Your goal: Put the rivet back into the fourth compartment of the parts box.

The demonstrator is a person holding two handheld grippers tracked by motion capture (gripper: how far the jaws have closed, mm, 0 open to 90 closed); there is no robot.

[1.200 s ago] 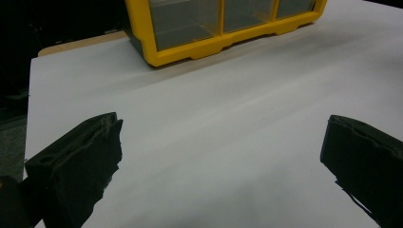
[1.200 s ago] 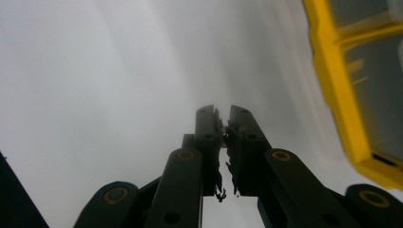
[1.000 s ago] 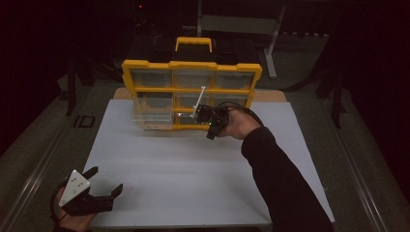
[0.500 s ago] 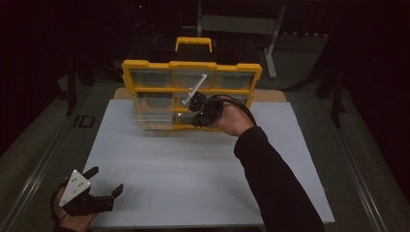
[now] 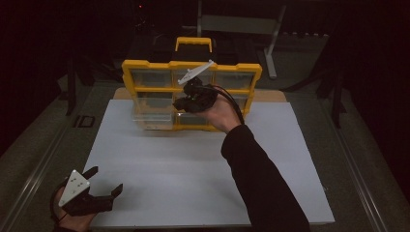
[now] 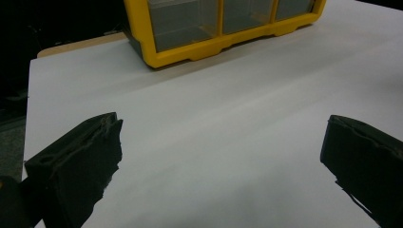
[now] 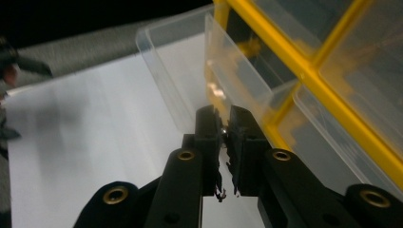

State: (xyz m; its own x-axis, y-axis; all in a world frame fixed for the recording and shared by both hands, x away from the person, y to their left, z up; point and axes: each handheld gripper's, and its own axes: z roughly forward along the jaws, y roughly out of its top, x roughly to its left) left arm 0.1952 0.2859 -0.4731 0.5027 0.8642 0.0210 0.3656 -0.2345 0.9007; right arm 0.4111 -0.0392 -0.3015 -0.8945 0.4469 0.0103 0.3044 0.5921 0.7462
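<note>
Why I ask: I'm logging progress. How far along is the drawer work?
Done: one clear drawer is pulled out of the yellow organizer. In hand: the right gripper, jaws nearly closed, sits by that drawer. Left: the left gripper rests open; other drawers look closed.

Right gripper (image 5: 181, 103) higher, leftward.

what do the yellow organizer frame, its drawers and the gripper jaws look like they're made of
Yellow frame: looks like moulded plastic, opaque, smooth with a slight sheen and rounded edges.
Drawers: clear, colourless, thin-walled plastic; the frame and the white table show through the walls.
Left gripper jaws: matte black, rough and ragged at the edges, probably rubber or foam pads. Right gripper jaws look the same, fixed with brass-coloured screws.
</note>
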